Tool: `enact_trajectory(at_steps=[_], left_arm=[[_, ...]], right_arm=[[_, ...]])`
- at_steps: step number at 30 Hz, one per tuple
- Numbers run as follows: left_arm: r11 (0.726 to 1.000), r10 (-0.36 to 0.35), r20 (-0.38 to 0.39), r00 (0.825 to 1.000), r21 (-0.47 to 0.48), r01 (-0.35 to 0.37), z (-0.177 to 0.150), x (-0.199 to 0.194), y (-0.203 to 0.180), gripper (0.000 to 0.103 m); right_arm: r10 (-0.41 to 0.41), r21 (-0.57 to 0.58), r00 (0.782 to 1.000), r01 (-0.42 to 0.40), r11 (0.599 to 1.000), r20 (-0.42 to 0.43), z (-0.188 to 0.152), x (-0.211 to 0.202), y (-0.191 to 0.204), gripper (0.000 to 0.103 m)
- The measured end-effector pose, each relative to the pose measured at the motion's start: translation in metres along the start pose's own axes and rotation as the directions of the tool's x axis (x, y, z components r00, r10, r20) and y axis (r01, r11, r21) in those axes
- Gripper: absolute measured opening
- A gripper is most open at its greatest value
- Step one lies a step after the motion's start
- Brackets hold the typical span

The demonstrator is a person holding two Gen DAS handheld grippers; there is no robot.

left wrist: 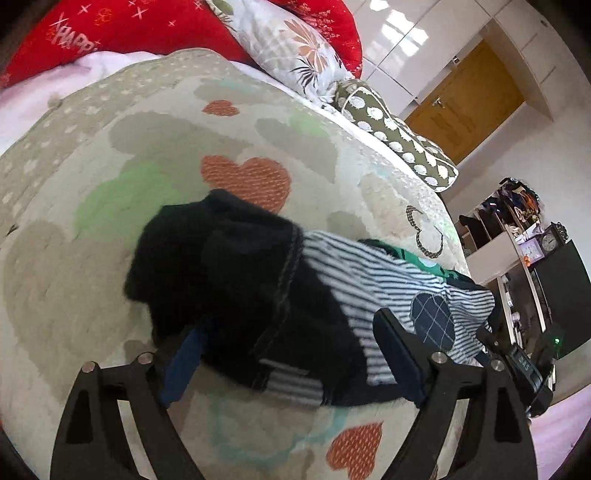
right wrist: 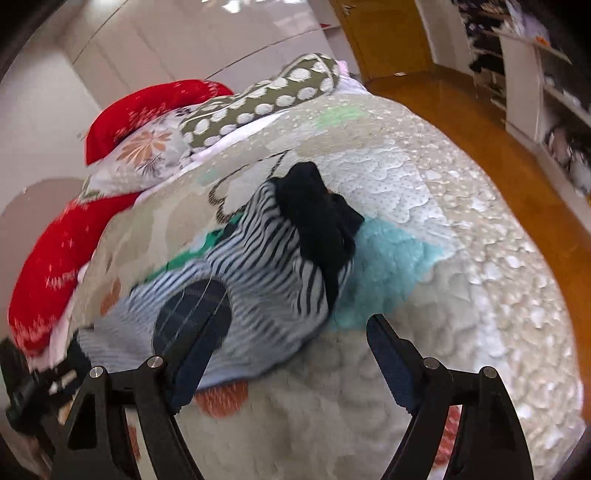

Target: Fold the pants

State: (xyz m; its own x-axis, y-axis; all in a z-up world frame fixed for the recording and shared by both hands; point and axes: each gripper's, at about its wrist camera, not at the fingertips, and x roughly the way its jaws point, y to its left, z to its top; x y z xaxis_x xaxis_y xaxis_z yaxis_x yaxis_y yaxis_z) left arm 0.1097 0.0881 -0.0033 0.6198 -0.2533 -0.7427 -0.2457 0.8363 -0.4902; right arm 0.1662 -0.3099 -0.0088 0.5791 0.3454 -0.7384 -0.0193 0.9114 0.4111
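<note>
The pants [left wrist: 288, 295] are small, black and blue-white striped with a dark checked heart patch, bunched on the quilt. They also show in the right wrist view [right wrist: 266, 273]. My left gripper [left wrist: 291, 362] is open, its fingers wide apart on either side of the near edge of the pants, with the left finger partly under the black part. My right gripper [right wrist: 291, 365] is open too, its left finger [right wrist: 195, 362] touching the striped edge by the patch, its right finger over bare quilt. The right gripper's body shows in the left wrist view [left wrist: 517, 354].
The quilt [left wrist: 147, 192] with heart shapes covers the bed. A red pillow [left wrist: 110, 26], a floral pillow [left wrist: 288, 48] and a dotted green bolster [left wrist: 399, 136] lie at the far end. Wooden floor [right wrist: 480, 122], a door and cluttered shelves [left wrist: 517, 229] lie past the bed edge.
</note>
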Motion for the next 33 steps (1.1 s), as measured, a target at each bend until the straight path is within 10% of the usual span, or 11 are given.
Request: enact_trajectory(at_steps=[5, 8, 10, 26, 33], left_arm=[[0.998, 0.047, -0.054, 0.997, -0.050, -0.049, 0.010, 0.025, -0.002, 0.086], [0.995, 0.093, -0.083, 0.992, -0.010, -0.094, 0.013, 0.022, -0.006, 0.039], [0.996, 0.088, -0.095, 0.992, -0.005, -0.089, 0.012, 0.016, -0.003, 0.028], [0.999, 0.025, -0.016, 1.000, -0.037, -0.025, 0.035, -0.062, 0.008, 0.014], [0.997, 0.075, 0.018, 0.997, 0.002, -0.075, 0.027, -0.075, 0.014, 0.014]], right_arm=[[-0.013, 0.101, 1.000, 0.012, 0.995, 0.004, 0.017, 0.025, -0.004, 0.082], [-0.038, 0.160, 0.999, 0.038, 0.986, -0.004, 0.023, 0.027, -0.008, 0.036], [0.000, 0.180, 0.999, 0.009, 0.984, -0.047, 0.025, 0.029, -0.010, 0.013], [0.194, 0.214, 0.980, -0.180, 0.960, -0.045, 0.004, -0.044, 0.005, 0.011], [0.124, 0.176, 0.987, -0.105, 0.979, -0.100, -0.003, -0.035, -0.004, 0.013]])
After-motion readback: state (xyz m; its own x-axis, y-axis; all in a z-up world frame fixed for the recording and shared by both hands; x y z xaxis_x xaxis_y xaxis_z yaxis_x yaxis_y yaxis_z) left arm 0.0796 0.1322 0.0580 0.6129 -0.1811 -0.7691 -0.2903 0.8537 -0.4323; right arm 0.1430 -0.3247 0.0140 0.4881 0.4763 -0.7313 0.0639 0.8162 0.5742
